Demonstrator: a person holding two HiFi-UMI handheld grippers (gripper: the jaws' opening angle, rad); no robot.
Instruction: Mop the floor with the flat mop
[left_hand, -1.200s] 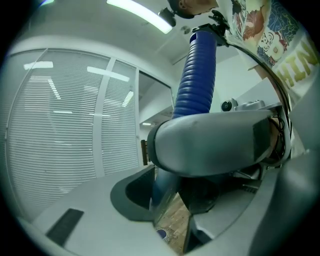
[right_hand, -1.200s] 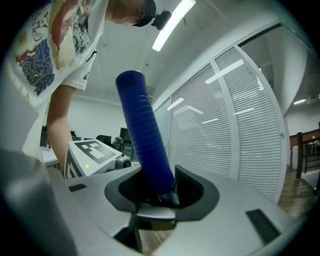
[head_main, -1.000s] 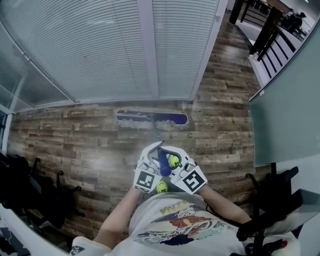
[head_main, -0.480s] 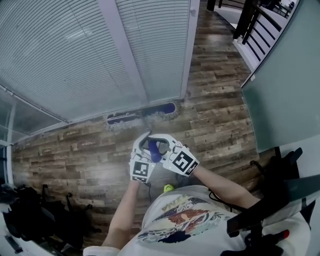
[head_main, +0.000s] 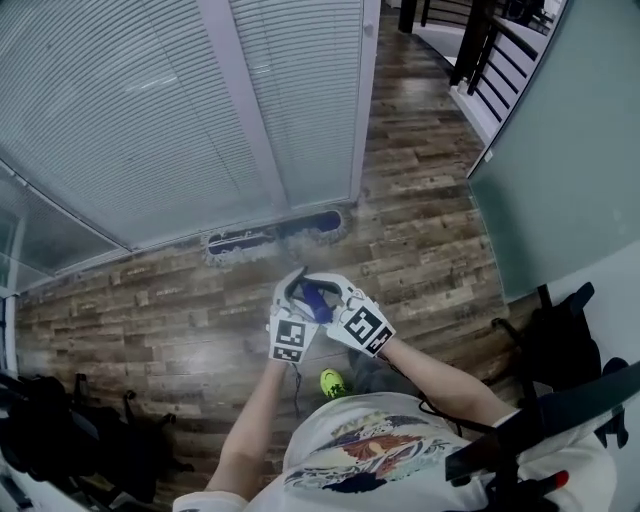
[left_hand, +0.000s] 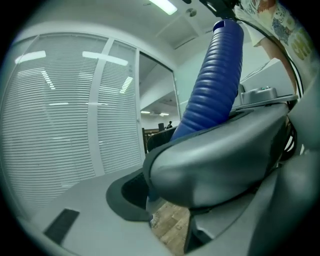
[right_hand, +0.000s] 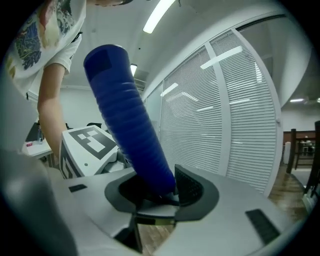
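Two grippers were clamped on one blue ribbed mop handle (head_main: 318, 297), side by side, well back from the glass wall (head_main: 150, 120) with its white blinds. In its own view the left gripper (left_hand: 150, 195) had the handle squeezed between its jaws, with the grip rising up and to the right. The right gripper (right_hand: 160, 192) also gripped the handle, pads pressing on it; its jaws had just been closing a little more. From the head view the handle ran from the grippers toward the wall. The flat mop head (head_main: 275, 232), blue with a pale fringe, lay on the wooden floor (head_main: 430, 230), right against the foot of the glass wall and parallel to it. A green shoe (head_main: 331, 382) showed on the floor further from the wall than the grippers. Dark railings (head_main: 470, 40) stood past the wall's right end.
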